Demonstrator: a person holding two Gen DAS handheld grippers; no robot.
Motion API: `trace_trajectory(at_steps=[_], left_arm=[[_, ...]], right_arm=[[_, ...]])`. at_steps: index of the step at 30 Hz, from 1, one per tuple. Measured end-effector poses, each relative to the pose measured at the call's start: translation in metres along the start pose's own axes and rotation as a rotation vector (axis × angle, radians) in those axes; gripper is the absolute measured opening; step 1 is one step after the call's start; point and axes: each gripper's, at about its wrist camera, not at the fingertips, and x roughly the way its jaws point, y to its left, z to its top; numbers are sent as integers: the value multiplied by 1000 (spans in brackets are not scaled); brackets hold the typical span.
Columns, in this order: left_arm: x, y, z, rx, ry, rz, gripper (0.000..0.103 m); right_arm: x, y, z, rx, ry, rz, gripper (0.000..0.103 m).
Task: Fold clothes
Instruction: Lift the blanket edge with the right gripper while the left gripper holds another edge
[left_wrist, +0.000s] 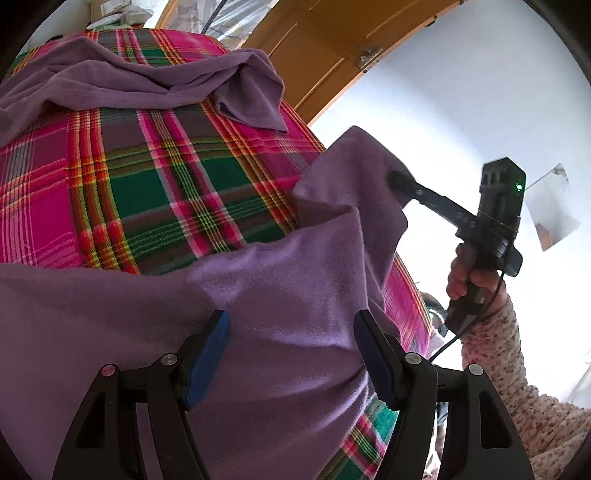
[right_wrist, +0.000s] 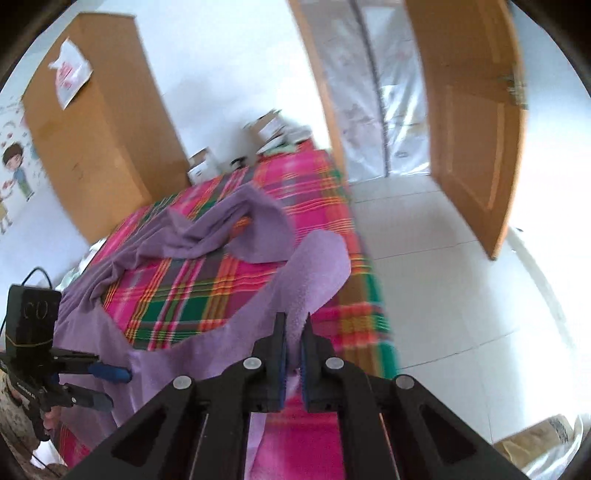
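Both wrist views close — sharing purple garment (left_wrist: 280, 295)

A plaid blanket (left_wrist: 155, 177) covers the bed, with a wooden door (right_wrist: 476, 122) and wardrobe (right_wrist: 99, 125) nearby

One purple garment (left_wrist: 258, 295), one plaid blanket (left_wrist: 155, 177), two tools, one wooden door (right_wrist: 472, 122), one wardrobe (right_wrist: 99, 122).

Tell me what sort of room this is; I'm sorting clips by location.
Probably a bedroom at home: a bed under a plaid blanket, a wooden wardrobe by the wall, and an open wooden door.
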Motion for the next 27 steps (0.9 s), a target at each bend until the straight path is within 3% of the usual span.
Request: trace_trajectory(at_steps=[12, 20, 27], left_arm=[[21, -41, -6, 89, 12, -8, 71], [57, -61, -5, 132, 84, -29, 71], [61, -60, -9, 147, 115, -32, 71]], right_arm=[[-70, -48, -26, 114, -104, -127, 6], [-82, -72, -52, 187, -86, -171, 6], [-66, -99, -81, 274, -29, -176, 6]])
